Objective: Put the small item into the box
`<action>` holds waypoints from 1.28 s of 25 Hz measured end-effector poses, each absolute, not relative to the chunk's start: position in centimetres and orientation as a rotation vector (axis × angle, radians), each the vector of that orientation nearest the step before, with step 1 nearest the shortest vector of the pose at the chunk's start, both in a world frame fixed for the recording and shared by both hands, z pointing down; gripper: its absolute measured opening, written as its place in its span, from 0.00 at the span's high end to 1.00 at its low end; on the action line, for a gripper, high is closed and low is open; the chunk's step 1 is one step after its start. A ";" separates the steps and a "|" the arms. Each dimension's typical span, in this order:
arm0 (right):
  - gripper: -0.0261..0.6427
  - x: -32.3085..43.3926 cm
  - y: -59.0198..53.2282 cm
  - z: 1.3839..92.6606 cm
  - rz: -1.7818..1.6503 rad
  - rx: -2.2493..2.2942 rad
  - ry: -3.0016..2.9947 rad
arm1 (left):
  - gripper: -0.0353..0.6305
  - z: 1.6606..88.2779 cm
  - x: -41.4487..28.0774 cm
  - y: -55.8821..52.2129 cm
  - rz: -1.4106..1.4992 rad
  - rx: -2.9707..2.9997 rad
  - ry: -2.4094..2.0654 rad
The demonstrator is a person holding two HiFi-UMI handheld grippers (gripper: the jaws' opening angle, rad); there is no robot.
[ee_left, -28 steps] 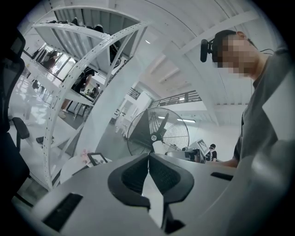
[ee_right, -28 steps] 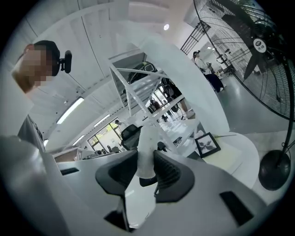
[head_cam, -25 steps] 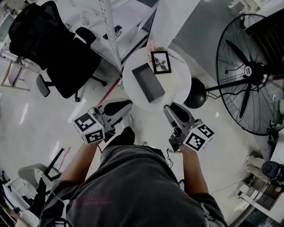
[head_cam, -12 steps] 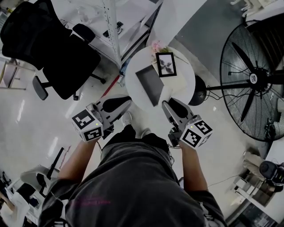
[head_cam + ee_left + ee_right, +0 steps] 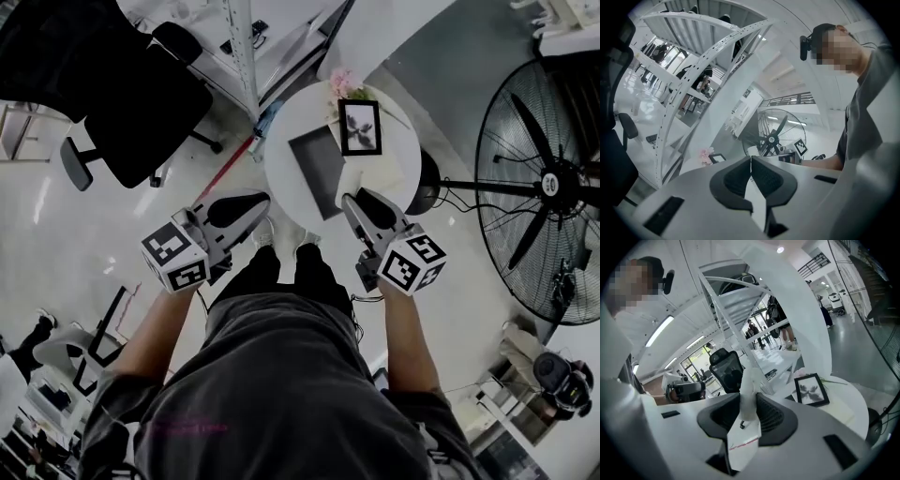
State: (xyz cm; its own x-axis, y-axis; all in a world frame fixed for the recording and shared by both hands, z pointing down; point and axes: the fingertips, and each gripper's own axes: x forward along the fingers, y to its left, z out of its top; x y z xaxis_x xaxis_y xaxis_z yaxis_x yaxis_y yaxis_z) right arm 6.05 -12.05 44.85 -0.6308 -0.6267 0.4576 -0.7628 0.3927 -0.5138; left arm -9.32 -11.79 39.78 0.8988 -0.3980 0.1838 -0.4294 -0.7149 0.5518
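The right tool (image 5: pixel 750 401) holds the white item (image 5: pixel 748 380) between its pads, and the item's upper end stands above the jaws. In the head view the item is hard to see against the white counter (image 5: pixel 403 173). The left tool (image 5: pixel 751 161) is closed and empty. The dark box (image 5: pixel 319 171) lies on the counter beside a frame (image 5: pixel 361 127).

Round white table (image 5: pixel 401 167) holds a black picture frame (image 5: pixel 360 127), with pink flowers (image 5: pixel 341 82) just beside the frame at the far edge. Black office chair (image 5: pixel 112 94) sits upper left, a white perforated rack post (image 5: pixel 244 47) stands between chair and table, and a red stick (image 5: pixel 230 167) lies on the floor near the table. Big black floor fan (image 5: pixel 548 183) stands at right, its dark round base (image 5: pixel 429 184) just beside the table.
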 end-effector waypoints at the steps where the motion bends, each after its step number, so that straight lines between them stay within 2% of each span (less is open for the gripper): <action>1: 0.78 6.1 -12.4 45.5 1.047 1.220 -2.447 | 0.91 40.1 -9.3 -12.0 0.069 2.443 -0.606; 23: 0.78 8.1 -16.3 63.5 0.846 0.769 -2.129 | 0.91 45.8 -5.7 -13.7 0.108 2.277 -0.805; 32: 0.78 7.6 -16.8 66.7 0.770 0.764 -1.959 | 0.91 46.9 -5.5 -13.4 0.116 2.253 -0.798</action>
